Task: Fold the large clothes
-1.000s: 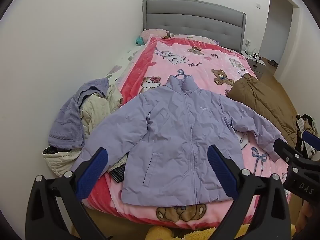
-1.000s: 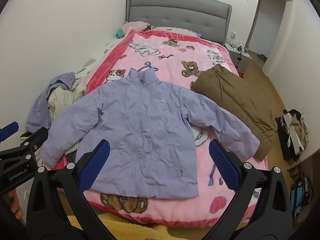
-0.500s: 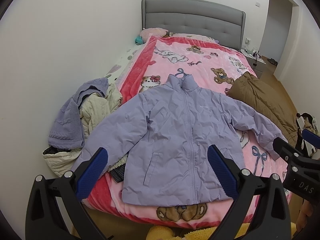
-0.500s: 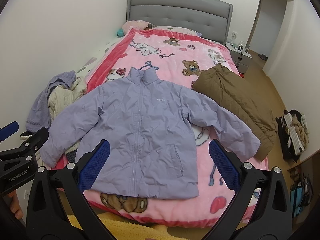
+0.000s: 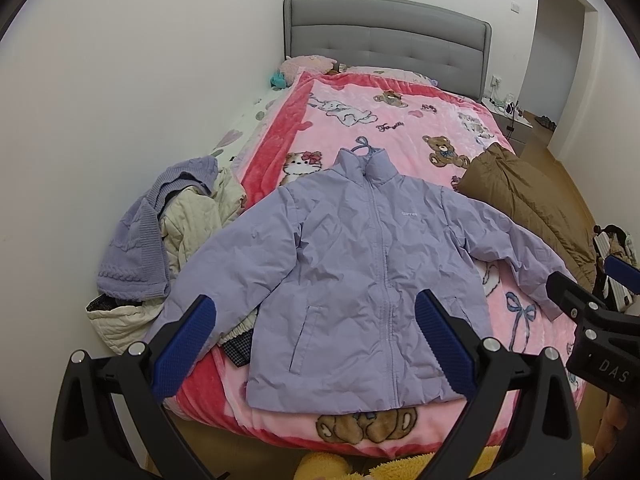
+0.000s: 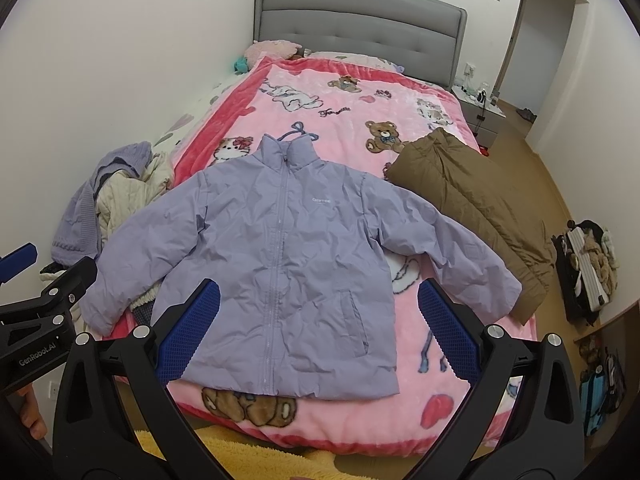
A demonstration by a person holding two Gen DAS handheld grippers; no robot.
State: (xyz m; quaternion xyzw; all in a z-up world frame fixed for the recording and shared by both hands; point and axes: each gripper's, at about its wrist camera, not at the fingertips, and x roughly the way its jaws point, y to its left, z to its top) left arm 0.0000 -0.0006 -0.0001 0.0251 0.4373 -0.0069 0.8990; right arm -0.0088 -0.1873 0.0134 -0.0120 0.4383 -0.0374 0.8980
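Note:
A lilac zip-up jacket point(image 5: 360, 272) lies flat and face up on the pink cartoon blanket point(image 5: 404, 120) at the foot of the bed, sleeves spread to both sides. It also shows in the right wrist view point(image 6: 288, 256). My left gripper point(image 5: 316, 336) is open and empty, held above the jacket's hem. My right gripper point(image 6: 318, 324) is open and empty, also above the hem. Each gripper shows at the edge of the other's view.
A brown padded coat point(image 5: 528, 208) lies on the bed's right side. A pile of clothes with a lilac knit point(image 5: 160, 232) sits at the left by the wall. A grey headboard point(image 5: 384, 40) stands at the far end. Bags point(image 6: 588, 268) stand on the floor at right.
Both grippers have drifted very slightly; the jacket has not moved.

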